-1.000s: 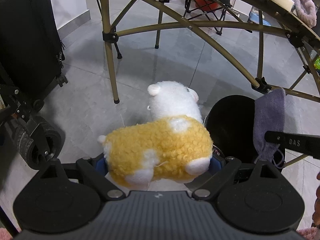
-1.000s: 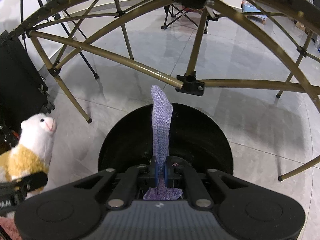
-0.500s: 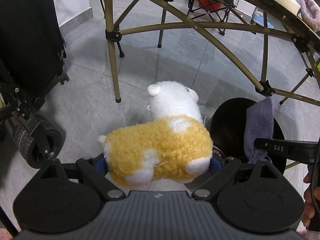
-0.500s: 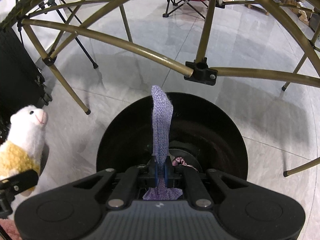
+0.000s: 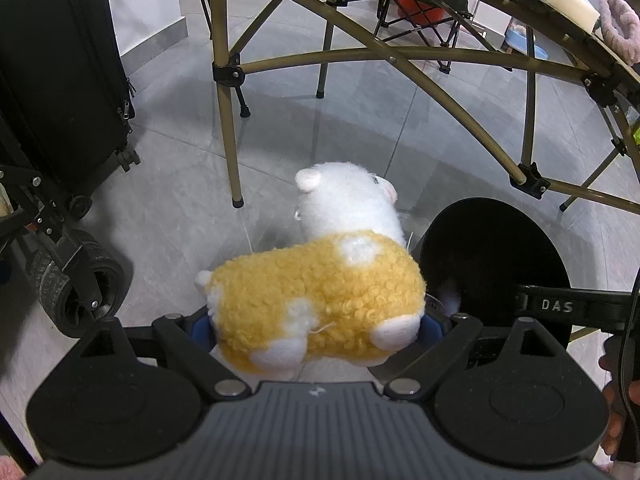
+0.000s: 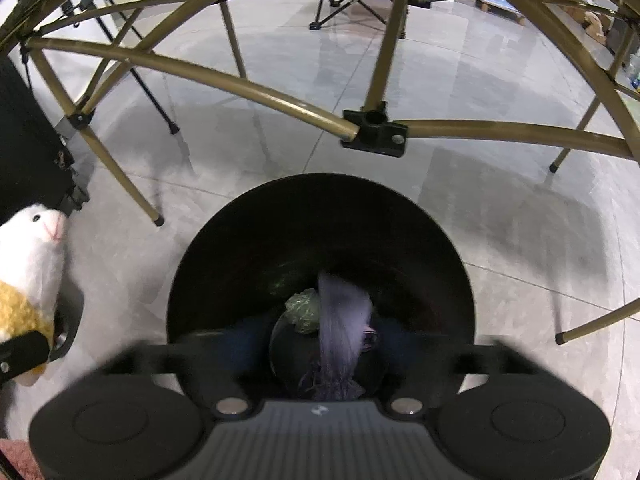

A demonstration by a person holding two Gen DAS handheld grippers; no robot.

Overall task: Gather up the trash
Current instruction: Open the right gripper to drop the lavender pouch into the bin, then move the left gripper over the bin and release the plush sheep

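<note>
Left gripper clamped on plush — held above floor, just left of bin. Right gripper over bin, jaws opening wide — purple cloth blurred, loose between them, inside bin beside green wad.

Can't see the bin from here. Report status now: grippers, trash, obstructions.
Right gripper jaws opening, purple cloth dropping into black bin. Left gripper clamps plush sheep beside bin. Bin mouth unobstructed.
</note>
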